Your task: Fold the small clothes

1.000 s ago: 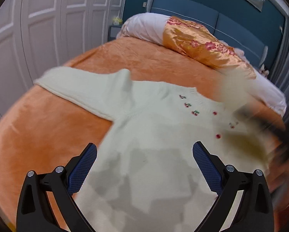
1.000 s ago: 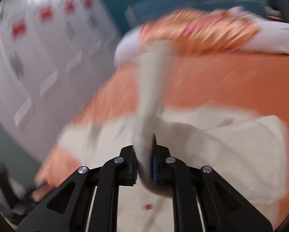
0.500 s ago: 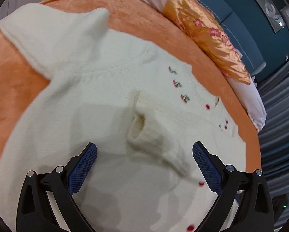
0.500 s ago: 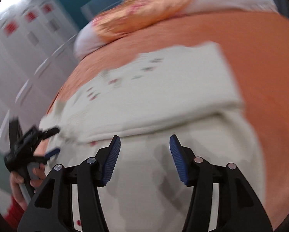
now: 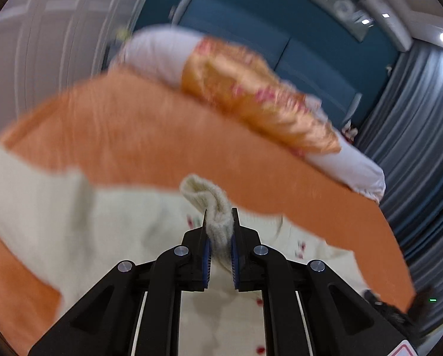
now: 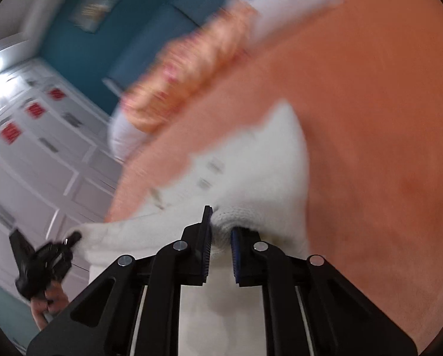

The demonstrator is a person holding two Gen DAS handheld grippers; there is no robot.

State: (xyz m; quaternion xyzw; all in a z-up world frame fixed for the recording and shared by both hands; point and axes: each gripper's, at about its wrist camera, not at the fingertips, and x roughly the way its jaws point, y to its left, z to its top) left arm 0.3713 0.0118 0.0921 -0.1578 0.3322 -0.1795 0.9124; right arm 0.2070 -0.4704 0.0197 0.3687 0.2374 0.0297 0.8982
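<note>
Orange bedding (image 5: 138, 136) carries a cream sweater (image 5: 126, 225), spread flat. Left gripper (image 5: 220, 222) pinches a knit fold of it; right gripper (image 6: 221, 222), jaws closing, grips another bunched edge. Beyond lie a floral pillow (image 5: 251, 95), teal headboard (image 5: 251, 23), white wardrobe doors (image 6: 43, 148) and grey curtains (image 5: 423, 124).

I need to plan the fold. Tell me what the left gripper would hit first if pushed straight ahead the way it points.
The left gripper is shut on a fold of the cream knitted sweater. Straight ahead, past that fold, it would probably meet the orange plush bedspread; the orange floral satin pillow lies farther back. Blur makes depth uncertain.
</note>
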